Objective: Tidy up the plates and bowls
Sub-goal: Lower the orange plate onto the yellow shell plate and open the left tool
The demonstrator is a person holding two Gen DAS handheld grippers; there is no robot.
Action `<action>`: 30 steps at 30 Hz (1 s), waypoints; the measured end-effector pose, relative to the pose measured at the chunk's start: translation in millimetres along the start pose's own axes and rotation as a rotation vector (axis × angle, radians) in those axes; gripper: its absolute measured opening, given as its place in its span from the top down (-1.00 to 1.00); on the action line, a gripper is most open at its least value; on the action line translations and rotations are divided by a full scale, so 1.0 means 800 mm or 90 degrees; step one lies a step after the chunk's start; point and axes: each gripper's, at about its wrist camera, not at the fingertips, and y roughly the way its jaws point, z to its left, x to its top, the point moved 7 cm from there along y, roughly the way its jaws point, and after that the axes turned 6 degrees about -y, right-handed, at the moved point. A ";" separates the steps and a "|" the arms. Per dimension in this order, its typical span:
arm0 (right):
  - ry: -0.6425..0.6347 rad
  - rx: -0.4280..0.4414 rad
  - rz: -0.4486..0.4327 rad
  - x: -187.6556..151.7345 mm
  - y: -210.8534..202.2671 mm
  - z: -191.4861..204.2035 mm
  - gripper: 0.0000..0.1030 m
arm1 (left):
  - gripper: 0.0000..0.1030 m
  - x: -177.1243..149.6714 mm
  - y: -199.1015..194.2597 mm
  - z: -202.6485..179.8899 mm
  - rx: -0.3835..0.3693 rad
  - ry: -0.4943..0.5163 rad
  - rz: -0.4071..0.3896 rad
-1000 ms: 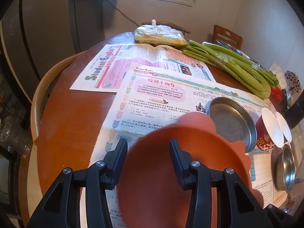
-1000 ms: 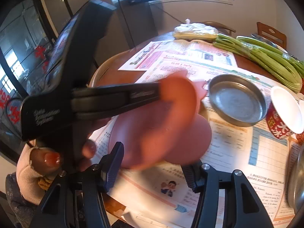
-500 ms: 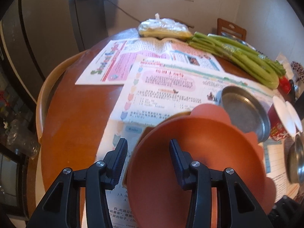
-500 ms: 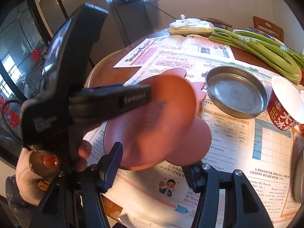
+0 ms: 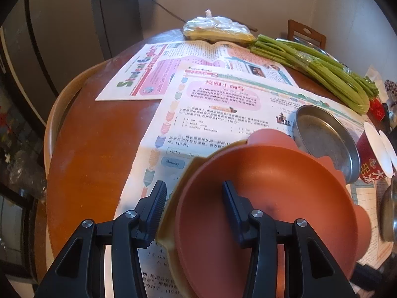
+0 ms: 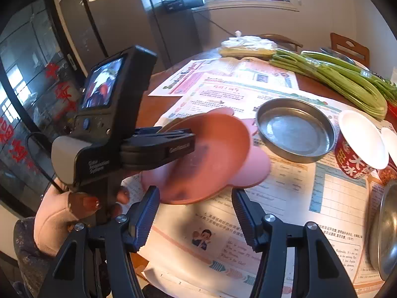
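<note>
Round wooden table [image 5: 94, 154], reddish-brown top, fills centre of both views. Printed newspaper sheets [image 5: 223, 104] spread across it, overlapping, from centre to lower right. Plastic bag [image 5: 215, 28] at far edge, upper centre. Bundle of green stalks [image 5: 312, 69] lies on bare wood, upper right, beside far sheet. On sheets, right of frame: shallow metal pan [image 6: 295, 134], red paper cup [image 6: 357, 151] just beside it, metal bowl [image 6: 384, 228] at right edge.
</note>
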 end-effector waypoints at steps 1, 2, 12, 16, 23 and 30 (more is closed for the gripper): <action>-0.011 -0.003 0.003 -0.002 0.001 0.005 -0.17 | 0.06 -0.001 -0.003 0.002 -0.003 -0.007 0.002; -0.022 -0.006 0.005 -0.004 0.001 0.010 -0.17 | 0.06 -0.001 -0.006 0.003 -0.008 -0.013 0.000; -0.023 0.017 0.012 -0.010 0.002 0.016 -0.17 | 0.06 -0.014 -0.021 0.002 -0.004 0.010 -0.006; -0.026 0.022 0.004 -0.013 -0.007 0.017 -0.17 | 0.06 -0.015 -0.016 0.006 0.004 0.007 -0.002; -0.007 0.009 -0.017 -0.013 -0.021 0.001 -0.17 | 0.06 -0.016 -0.026 0.016 -0.001 -0.010 -0.010; 0.010 -0.006 -0.043 -0.008 -0.038 -0.016 -0.17 | 0.02 -0.016 -0.057 0.017 -0.022 -0.028 -0.033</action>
